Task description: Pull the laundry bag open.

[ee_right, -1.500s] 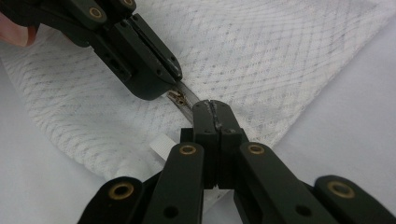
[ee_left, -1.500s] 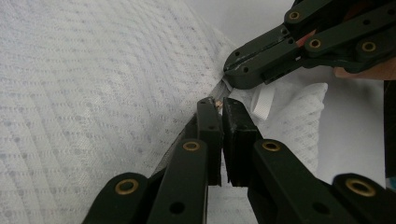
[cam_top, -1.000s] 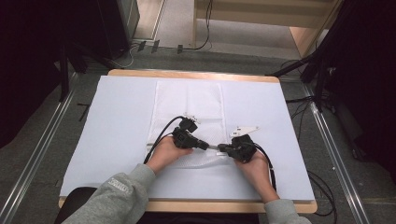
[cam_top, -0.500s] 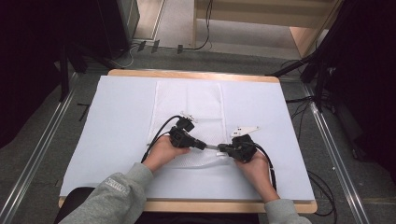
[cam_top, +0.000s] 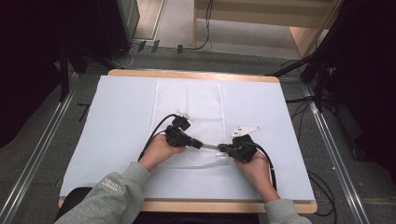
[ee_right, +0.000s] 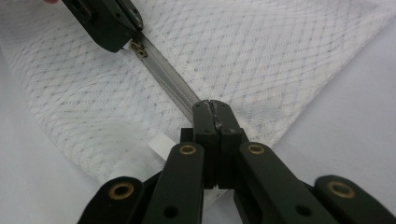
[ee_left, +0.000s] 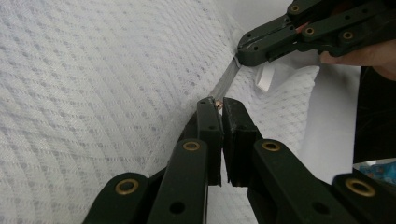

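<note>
A white mesh bag [cam_top: 187, 103] lies flat in the middle of the white-covered table [cam_top: 116, 121]. Its grey zipper [ee_right: 168, 77] runs along the near edge. My left gripper [cam_top: 200, 144] is shut on the small brass zipper pull [ee_left: 218, 105]. My right gripper [cam_top: 220, 148] is shut on the bag's edge at the zipper's end [ee_right: 214, 108], with a white label [ee_right: 160, 145] beside it. The two grippers point at each other, a short stretch of zipper tape [ee_left: 227, 78] taut between them. The left gripper view has the right gripper [ee_left: 254, 49] at the top right.
Each gripper trails a black cable [cam_top: 154, 133] over the cloth. The table's wooden rim [cam_top: 191, 74] shows at the far side. Dark equipment, floor cables and metal rails [cam_top: 42, 154] surround the table.
My left gripper has slid a little to the left along the zipper, away from the right gripper. The right gripper has stayed in place.
</note>
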The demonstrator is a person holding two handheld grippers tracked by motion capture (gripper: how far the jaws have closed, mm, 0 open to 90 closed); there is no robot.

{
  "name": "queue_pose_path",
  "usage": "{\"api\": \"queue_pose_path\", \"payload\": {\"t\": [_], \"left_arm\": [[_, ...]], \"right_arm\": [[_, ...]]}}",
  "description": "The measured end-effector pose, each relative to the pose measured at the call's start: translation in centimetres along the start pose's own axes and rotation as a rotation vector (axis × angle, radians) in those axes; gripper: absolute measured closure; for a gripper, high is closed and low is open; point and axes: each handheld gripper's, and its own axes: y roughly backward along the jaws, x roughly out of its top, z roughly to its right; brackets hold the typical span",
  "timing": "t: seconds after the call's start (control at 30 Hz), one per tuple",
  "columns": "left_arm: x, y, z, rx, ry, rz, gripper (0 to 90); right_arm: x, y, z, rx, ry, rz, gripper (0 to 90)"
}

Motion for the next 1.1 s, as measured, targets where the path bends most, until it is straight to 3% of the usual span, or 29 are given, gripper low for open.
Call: {"api": "queue_pose_path", "payload": {"t": [0.2,0.37,0.63,1.1], "left_arm": [[-0.1,0.2,-0.1,-0.022,0.003,-0.008,88.0],[-0.3,0.7,-0.5,-0.019,0.022,0.000,88.0],[-0.4,1.1,-0.5,-0.018,0.013,-0.008,88.0],[-1.0,2.4,-1.1,-0.022,0.036,-0.001,88.0]], "right_arm": [[0.0,0.0,0.1,0.005,-0.004,0.002,90.0],[0.0,0.0,0.1,0.010,-0.004,0.003,90.0],[0.0,0.0,0.2,0.012,-0.008,0.003,90.0],[0.0,0.0,0.2,0.014,-0.006,0.002,90.0]]}}
